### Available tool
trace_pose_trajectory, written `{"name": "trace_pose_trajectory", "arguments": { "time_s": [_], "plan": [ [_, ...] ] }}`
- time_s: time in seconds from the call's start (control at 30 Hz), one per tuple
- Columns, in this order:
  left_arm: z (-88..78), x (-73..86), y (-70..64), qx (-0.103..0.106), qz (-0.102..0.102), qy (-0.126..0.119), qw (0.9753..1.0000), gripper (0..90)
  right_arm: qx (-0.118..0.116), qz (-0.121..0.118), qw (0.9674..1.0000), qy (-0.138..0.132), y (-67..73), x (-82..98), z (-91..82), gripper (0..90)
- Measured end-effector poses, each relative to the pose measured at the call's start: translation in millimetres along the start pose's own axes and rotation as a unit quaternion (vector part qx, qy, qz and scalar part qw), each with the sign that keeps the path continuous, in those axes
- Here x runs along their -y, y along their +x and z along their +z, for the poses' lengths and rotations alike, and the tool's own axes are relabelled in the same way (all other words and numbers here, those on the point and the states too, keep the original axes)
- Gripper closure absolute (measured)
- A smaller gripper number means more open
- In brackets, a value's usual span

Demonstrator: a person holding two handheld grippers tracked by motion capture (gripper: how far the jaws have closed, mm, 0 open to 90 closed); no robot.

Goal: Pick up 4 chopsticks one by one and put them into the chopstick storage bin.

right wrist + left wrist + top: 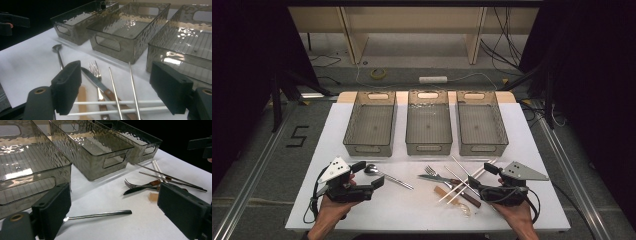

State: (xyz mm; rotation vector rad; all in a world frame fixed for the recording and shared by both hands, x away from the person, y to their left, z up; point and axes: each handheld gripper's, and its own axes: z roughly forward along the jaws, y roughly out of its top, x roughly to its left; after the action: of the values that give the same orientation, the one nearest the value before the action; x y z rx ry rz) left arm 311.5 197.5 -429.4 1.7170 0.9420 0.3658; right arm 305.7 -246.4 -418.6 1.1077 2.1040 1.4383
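High view: three smoky bins (428,122) hold nothing; left gripper (368,176) and right gripper (479,176) gape.

Both hands come in from the near edge of the white table (522,130), palms low over it. The left hand (329,207) grips the left gripper (368,176), jaws gaping wide and pointing toward the table's middle, nothing between them. The right hand (514,212) holds the right gripper (480,179), jaws spread too, aimed inward, pads clear of everything.
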Motion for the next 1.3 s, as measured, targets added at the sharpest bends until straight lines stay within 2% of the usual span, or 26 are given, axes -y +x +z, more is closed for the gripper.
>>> {"name": "trace_pose_trajectory", "arguments": {
  "time_s": [0.17,0.3,0.43,0.53,0.67,0.83,0.93,1.07,1.3],
  "plan": [
    [0.6,-0.1,-0.8,0.001,0.001,0.002,1.0,11.3,-0.001,-0.01,0.9997,0.021,-3.1,-5.2,0.7,27.7],
    [0.5,0.1,-0.9,0.001,0.004,0.003,1.0,11.3,0.0,-0.03,0.9972,0.069,-11.3,-16.0,2.8,29.5],
    [0.7,0.2,-0.6,0.0,0.001,0.003,1.0,11.3,0.009,-0.049,0.9914,0.121,-20.2,-23.4,4.3,33.0],
    [1.2,0.4,-0.5,-0.001,0.003,0.006,1.0,11.3,0.005,-0.048,0.9846,0.168,-30.5,-23.0,6.0,37.4],
    [0.8,0.1,-1.6,0.0,0.007,0.007,1.0,11.3,0.013,-0.039,0.9775,0.207,-40.3,-16.3,8.0,40.1],
    [1.5,0.4,-1.9,0.001,0.005,0.008,1.0,11.3,0.015,-0.025,0.9634,0.266,-45.0,-5.2,14.3,47.6],
    [1.3,0.4,-1.7,0.0,0.006,0.009,0.9999,11.3,0.017,-0.019,0.9579,0.286,-45.9,-0.9,16.8,52.6],
    [1.3,0.1,-1.9,-0.001,0.007,0.008,0.9999,11.3,0.015,-0.014,0.9524,0.304,-46.2,5.9,21.5,57.5],
    [1.0,0.2,-2.9,-0.001,0.014,0.011,0.9998,11.3,0.006,-0.012,0.9468,0.322,-45.2,14.0,26.7,65.4]
  ]
}}
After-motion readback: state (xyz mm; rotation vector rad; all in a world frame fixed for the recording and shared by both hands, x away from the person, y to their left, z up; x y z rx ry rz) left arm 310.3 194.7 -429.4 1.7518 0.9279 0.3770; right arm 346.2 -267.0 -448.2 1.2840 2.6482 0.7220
